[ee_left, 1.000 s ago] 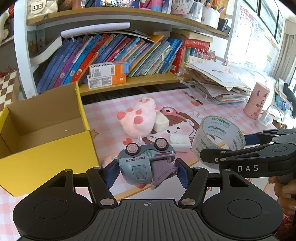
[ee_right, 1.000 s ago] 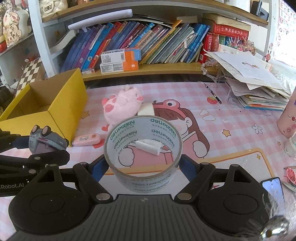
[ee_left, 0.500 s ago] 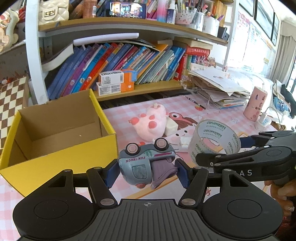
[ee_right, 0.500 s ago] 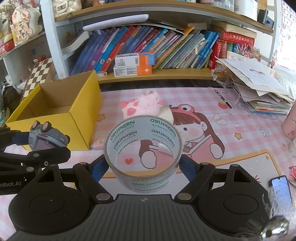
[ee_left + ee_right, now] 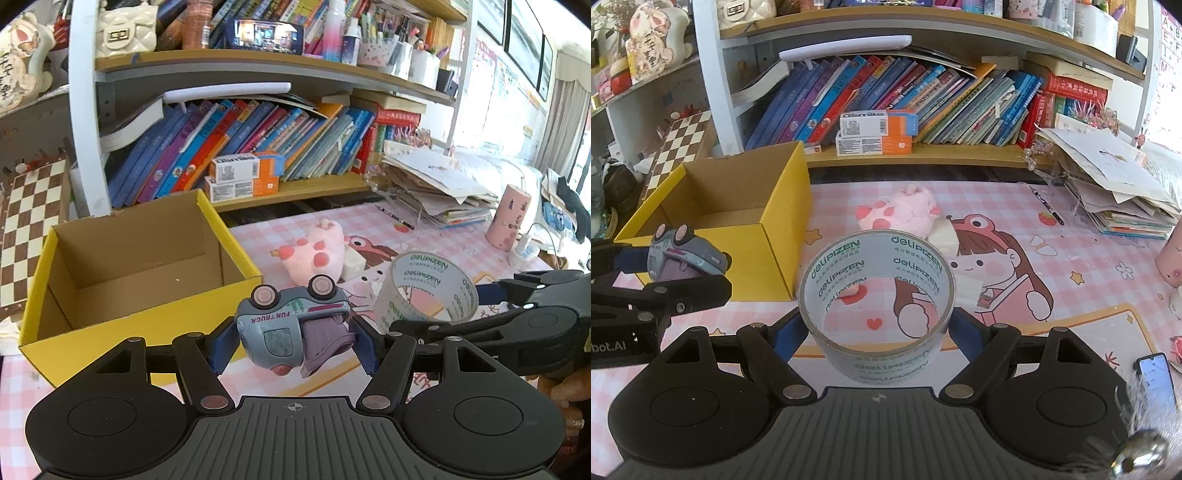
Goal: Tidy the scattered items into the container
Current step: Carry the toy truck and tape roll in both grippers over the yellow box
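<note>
My left gripper (image 5: 293, 338) is shut on a grey-blue toy truck (image 5: 284, 325), held upside down with its wheels up, above the mat just in front of the yellow cardboard box (image 5: 122, 325). The box stands open with nothing visible inside. My right gripper (image 5: 877, 326) is shut on a roll of clear tape (image 5: 877, 295), lifted above the mat to the right of the box (image 5: 772, 240). Each gripper shows in the other's view: the toy truck (image 5: 683, 251) at the left, the tape roll (image 5: 428, 291) at the right. A pink plush toy (image 5: 901, 214) and a white eraser-like block (image 5: 945, 242) lie on the mat.
A bookshelf (image 5: 886, 151) full of books runs along the back. A stack of papers (image 5: 1115, 192) lies at the right, with a pink cup (image 5: 508, 218) and a phone (image 5: 1156, 376) near it. A chessboard (image 5: 26, 221) leans left of the box. A pen (image 5: 1047, 210) lies on the mat.
Both grippers have moved back and a little up with their loads, so the yellow box and shelf show more fully. The grips are unchanged.
</note>
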`<state>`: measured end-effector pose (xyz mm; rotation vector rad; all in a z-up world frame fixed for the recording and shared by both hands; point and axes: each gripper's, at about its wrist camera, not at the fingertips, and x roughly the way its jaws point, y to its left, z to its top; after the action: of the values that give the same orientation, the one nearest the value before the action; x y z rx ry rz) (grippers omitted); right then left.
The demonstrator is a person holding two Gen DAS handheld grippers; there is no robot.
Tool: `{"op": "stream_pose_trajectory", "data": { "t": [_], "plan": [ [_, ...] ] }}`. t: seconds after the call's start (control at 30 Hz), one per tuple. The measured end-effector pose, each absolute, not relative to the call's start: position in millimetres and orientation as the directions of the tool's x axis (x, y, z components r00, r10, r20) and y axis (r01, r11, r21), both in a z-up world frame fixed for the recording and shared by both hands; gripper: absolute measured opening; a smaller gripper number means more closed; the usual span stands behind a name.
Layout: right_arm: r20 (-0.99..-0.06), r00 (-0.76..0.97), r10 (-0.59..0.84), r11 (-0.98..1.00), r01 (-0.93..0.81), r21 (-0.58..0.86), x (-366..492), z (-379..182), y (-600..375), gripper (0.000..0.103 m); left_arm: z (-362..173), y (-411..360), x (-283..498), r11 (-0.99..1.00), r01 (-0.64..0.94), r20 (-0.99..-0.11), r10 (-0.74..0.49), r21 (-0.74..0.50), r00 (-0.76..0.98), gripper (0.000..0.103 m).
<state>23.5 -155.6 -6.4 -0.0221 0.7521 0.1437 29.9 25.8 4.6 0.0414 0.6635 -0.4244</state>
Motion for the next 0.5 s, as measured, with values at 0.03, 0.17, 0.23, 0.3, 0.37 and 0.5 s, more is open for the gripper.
{"op": "stream_pose_trajectory", "data": {
  "t": [0.03,0.17,0.23,0.3,0.37,0.5],
  "plan": [
    [-0.682,0.721,0.122,0.99,-0.14,0.029,23,-6,-154,0.081,5,29,30,0.915,0.391,-0.602,-0.368,-0.099,0.708,0.065],
    [-0.68,0.724,0.117,0.989,-0.148,0.013,24,-4,-146,0.081,9,42,32,0.922,0.37,-0.59,-0.363,-0.116,0.721,0.065],
    [-0.674,0.73,0.115,0.989,-0.151,0.005,25,-3,-143,0.081,10,49,32,0.926,0.358,-0.586,-0.359,-0.123,0.727,0.065],
    [-0.668,0.735,0.113,0.988,-0.154,-0.003,25,-1,-141,0.081,11,56,33,0.929,0.347,-0.578,-0.356,-0.132,0.734,0.064],
    [-0.665,0.738,0.111,0.988,-0.157,-0.01,27,0,-138,0.081,13,62,33,0.933,0.335,-0.568,-0.348,-0.131,0.746,0.064],
    [-0.658,0.745,0.108,0.986,-0.166,-0.026,33,2,-132,0.081,17,73,34,0.941,0.315,-0.551,-0.33,-0.126,0.767,0.064]
  ]
}}
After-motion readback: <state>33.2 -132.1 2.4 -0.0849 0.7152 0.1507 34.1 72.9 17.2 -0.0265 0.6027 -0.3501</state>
